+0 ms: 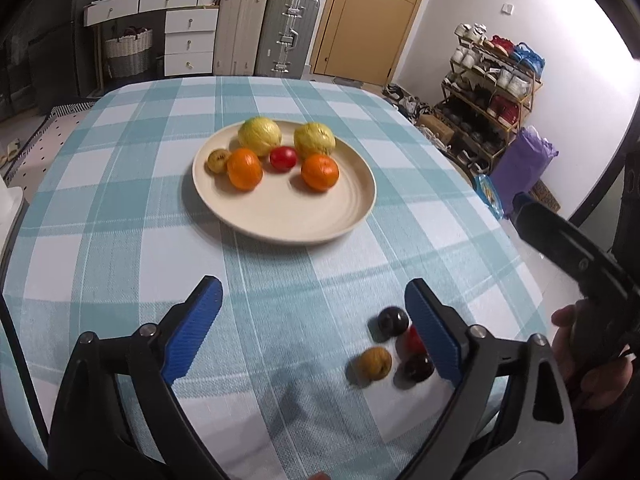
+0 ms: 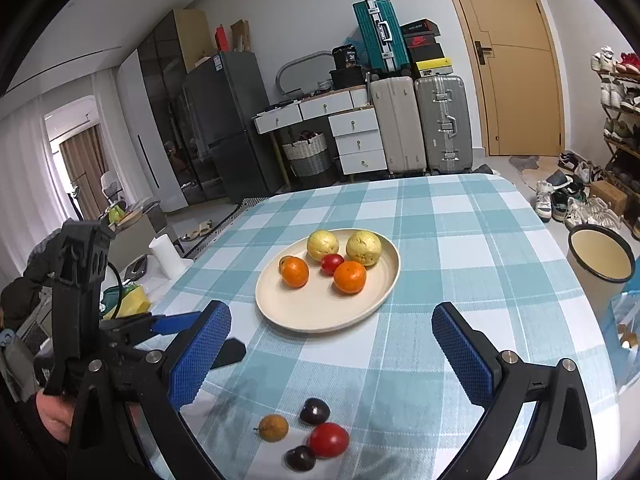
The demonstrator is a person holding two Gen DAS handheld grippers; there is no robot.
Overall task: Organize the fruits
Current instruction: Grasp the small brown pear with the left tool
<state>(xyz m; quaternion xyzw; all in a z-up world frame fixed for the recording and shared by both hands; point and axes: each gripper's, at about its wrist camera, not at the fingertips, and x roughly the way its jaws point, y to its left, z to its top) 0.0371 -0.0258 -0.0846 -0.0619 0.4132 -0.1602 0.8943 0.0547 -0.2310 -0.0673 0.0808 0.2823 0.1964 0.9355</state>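
A cream plate (image 1: 288, 216) sits mid-table and holds two yellow fruits (image 1: 260, 135), two oranges (image 1: 320, 172), a red fruit (image 1: 283, 158) and a kiwi (image 1: 218, 160). Loose on the checked cloth lie a dark plum (image 1: 394, 321), a red fruit (image 2: 329, 439), a brown fruit (image 1: 374, 363) and a second dark plum (image 1: 418, 367). My left gripper (image 1: 312, 286) is open and empty, and its right finger partly covers the loose group. My right gripper (image 2: 331, 312) is open above the cloth, with the plate (image 2: 320, 316) ahead and the loose fruits below, near the camera.
The table's right edge runs close to the loose fruits. A cream bin (image 2: 600, 264) stands off the right side and a paper roll (image 2: 166, 256) off the left. A shoe rack (image 1: 492, 92), a purple bag (image 1: 524, 160) and suitcases (image 2: 440, 124) line the walls.
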